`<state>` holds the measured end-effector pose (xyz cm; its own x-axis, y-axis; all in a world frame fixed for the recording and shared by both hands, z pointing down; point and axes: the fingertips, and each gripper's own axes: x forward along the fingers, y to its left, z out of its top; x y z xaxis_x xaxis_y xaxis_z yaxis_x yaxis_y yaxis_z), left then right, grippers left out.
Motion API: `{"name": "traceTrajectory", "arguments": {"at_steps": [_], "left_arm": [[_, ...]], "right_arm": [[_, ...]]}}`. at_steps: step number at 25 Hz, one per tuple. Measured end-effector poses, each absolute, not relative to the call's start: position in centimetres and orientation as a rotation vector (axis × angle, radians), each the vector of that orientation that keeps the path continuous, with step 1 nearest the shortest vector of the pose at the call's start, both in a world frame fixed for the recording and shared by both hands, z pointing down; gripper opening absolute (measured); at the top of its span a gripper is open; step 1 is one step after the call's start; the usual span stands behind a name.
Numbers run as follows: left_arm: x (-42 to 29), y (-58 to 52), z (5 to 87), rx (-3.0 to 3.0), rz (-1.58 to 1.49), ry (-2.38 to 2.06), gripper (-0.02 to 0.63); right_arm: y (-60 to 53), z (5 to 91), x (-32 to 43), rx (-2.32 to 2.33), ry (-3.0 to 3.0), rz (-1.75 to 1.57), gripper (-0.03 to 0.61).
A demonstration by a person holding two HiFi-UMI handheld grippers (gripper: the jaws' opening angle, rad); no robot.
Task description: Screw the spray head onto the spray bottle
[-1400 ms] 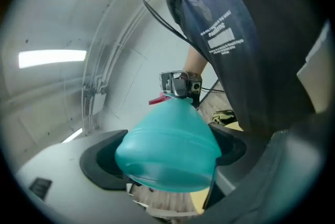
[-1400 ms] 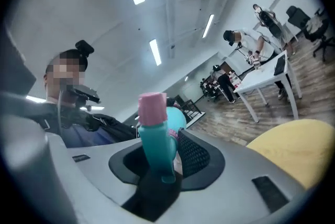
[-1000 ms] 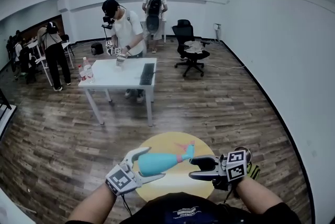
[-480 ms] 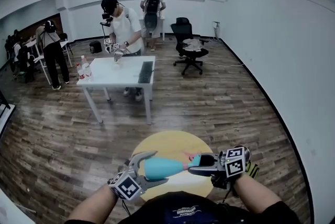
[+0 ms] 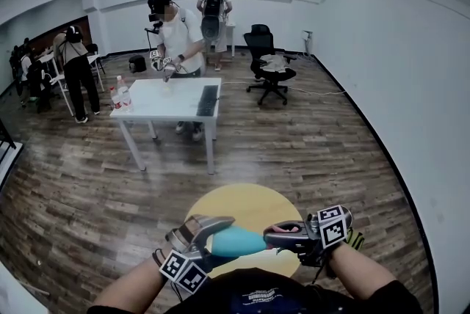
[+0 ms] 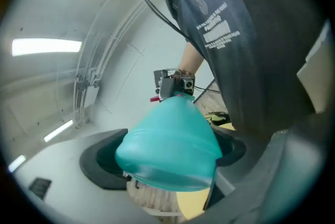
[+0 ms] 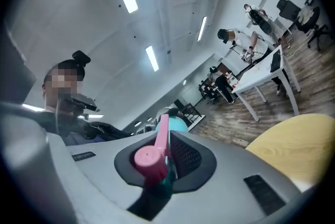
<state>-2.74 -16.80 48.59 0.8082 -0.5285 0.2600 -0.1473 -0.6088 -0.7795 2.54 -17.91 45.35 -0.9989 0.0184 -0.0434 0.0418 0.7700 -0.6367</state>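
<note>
**Spray bottle** (image 6: pixel 167 149), teal. It lies level in the air above the round yellow bench (image 5: pixel 250 204). The left gripper (image 5: pixel 209 238) is clamped on its wide base end, and its neck points at the right gripper (image 7: pixel 167 163). This hold probably braces the body so the cap can turn against it.

**Spray head** (image 7: pixel 149 157), pink nozzle and trigger, teal collar. It sits between the right gripper's jaws, which have just been closing and now pinch it. The head meets the bottle's neck in line with it. Whether the thread has caught cannot be told.

**Relation.** The two grippers face each other, with bottle and head bridging the gap between them.
</note>
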Motion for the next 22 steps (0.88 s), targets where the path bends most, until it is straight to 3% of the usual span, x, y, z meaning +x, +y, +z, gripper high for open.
{"name": "traceTrajectory", "arguments": {"at_steps": [2,4,7,11,18,19,21,22], "left_arm": [[-3.3,-17.8,48.4,-2.392,-0.558,0.52,0.494],[-4.5,-19.5,48.3,-2.607,-0.455,0.578,0.494],[-6.9,-22.2,47.5,-2.899,-0.224,0.747,0.494],[-8.9,-23.9,47.8,-3.034,-0.123,0.863,0.494],[-4.1,-20.2,48.5,-2.787,-0.355,0.596,0.494],[-3.4,-19.6,48.8,-2.736,-0.401,0.564,0.494],[-2.7,-19.0,48.7,-2.644,-0.48,0.553,0.492],[-2.6,-18.8,48.3,-2.596,-0.499,0.554,0.492]], "right_arm": [[-18.8,44.7,2.5,-0.008,2.922,-0.993,0.099],[-19.9,44.2,3.2,-0.082,2.907,-0.948,0.265],[-21.1,45.3,4.9,-0.213,2.901,-0.953,0.319],[-21.1,46.9,5.9,-0.277,2.941,-0.974,0.319],[-21.1,46.1,3.5,-0.226,2.975,-0.987,0.322],[-20.7,46.0,3.1,-0.193,2.984,-0.981,0.301],[-19.8,45.6,2.6,-0.128,2.991,-0.954,0.173],[-19.4,45.5,2.5,-0.102,2.994,-0.943,0.154]]}}
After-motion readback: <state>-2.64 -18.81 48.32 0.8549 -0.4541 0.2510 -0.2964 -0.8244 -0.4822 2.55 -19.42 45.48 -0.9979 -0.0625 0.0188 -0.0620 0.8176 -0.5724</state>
